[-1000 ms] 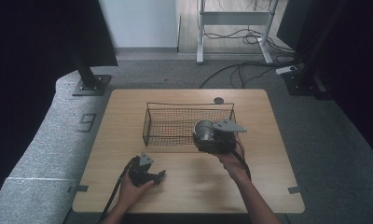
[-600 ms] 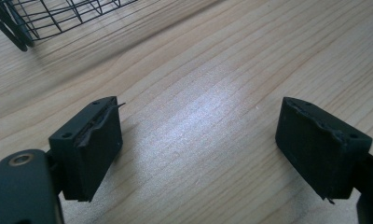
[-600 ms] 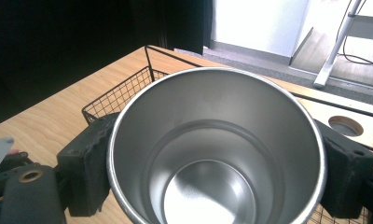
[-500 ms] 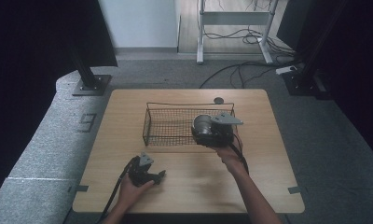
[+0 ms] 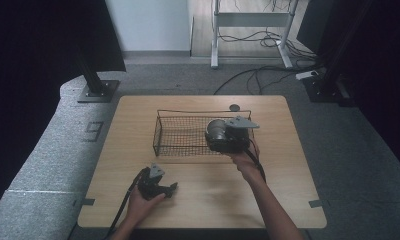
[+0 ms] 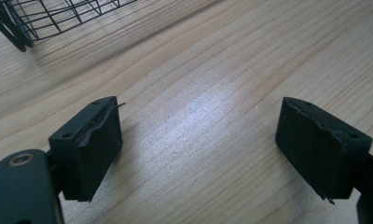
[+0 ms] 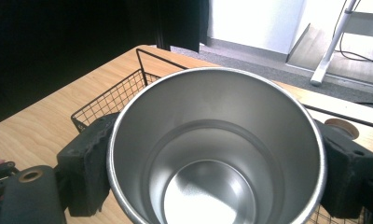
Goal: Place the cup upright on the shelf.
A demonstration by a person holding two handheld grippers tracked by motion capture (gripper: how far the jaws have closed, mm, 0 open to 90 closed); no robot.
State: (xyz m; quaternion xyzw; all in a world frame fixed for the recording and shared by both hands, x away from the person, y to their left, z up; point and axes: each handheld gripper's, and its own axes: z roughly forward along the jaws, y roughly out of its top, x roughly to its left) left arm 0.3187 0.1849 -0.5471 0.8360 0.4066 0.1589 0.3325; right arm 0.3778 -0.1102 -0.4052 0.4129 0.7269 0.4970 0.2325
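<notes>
My right gripper [image 5: 219, 134] is shut on a plain steel cup [image 5: 215, 130], held over the right end of a black wire basket [image 5: 180, 134]. In the right gripper view the cup [image 7: 212, 121] opens toward the camera and is empty, with a black jaw pressed on each side of its rim. The basket [image 7: 111, 99] lies below and behind it. My left gripper [image 5: 160, 187] rests low near the table's front left, open. In the left gripper view its gripper [image 6: 198, 140] has its jaws wide apart over bare wood, with the basket's corner [image 6: 58, 14] at the top left.
A small dark disc [image 5: 234, 107] lies on the wooden table [image 5: 288, 200] just behind the basket; it is also in the right gripper view as a round disc [image 7: 341, 127]. Cables trail from both grippers. Stands and cables crowd the floor beyond the table.
My right gripper has carried the cup a little farther from the person, over the basket's right end. The left gripper has stayed in place, still open.
</notes>
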